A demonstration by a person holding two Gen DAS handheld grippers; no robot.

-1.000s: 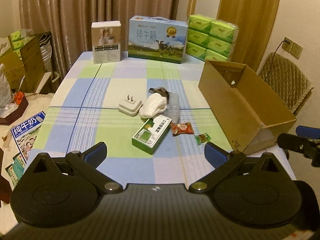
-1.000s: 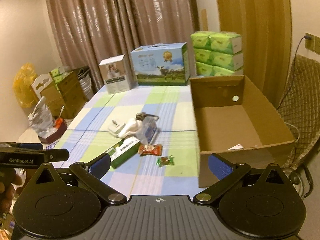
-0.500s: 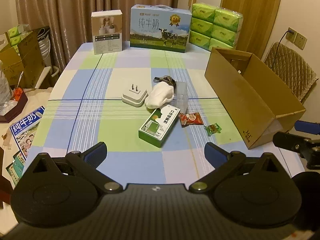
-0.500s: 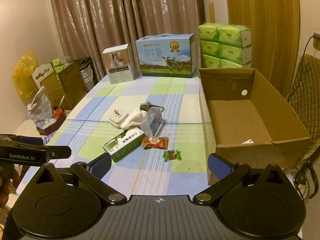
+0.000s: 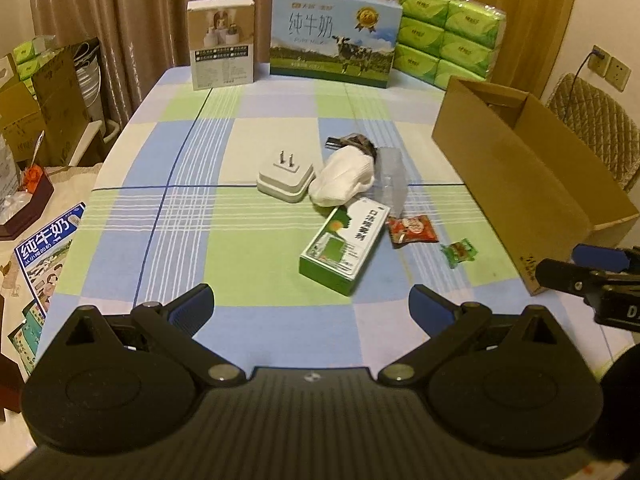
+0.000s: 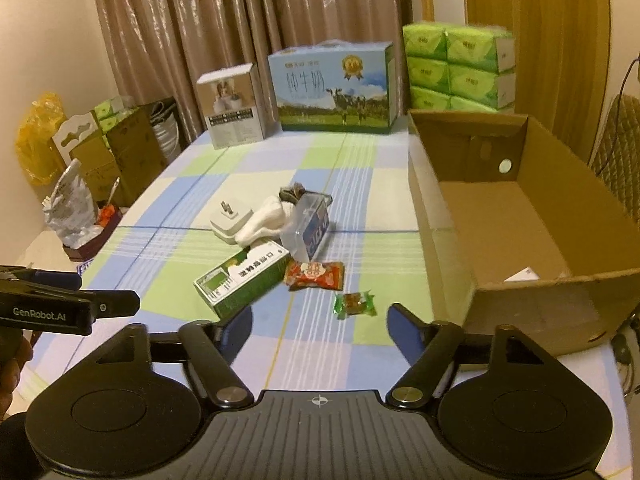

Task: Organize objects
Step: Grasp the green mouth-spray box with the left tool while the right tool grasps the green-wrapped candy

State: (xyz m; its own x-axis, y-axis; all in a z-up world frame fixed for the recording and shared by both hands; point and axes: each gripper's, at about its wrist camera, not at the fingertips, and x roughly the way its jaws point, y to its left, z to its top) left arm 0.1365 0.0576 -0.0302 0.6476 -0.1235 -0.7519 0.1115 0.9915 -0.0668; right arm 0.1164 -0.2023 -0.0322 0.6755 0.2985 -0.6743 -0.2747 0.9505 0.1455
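A small pile lies mid-table: a white plug adapter (image 5: 285,175), a white sock (image 5: 343,182), a clear plastic box (image 6: 307,225), a green and white medicine box (image 5: 343,245), a red snack packet (image 5: 412,230) and a green candy (image 5: 460,252). An open cardboard box (image 6: 516,216) stands at the right, nearly empty. My left gripper (image 5: 311,307) is open and empty above the near table edge, short of the medicine box. My right gripper (image 6: 320,322) is open and empty, just before the green candy (image 6: 355,303).
A checked cloth (image 5: 192,216) covers the table. At the far edge stand a small white carton (image 5: 221,42), a blue milk carton (image 5: 334,36) and green tissue packs (image 5: 450,34). Boxes and bags sit on the floor left (image 6: 116,148). A quilted chair (image 5: 596,136) is right.
Both grippers have moved forward toward the pile of objects and tilted down a little. Both stay open and empty. Nothing on the table has moved.
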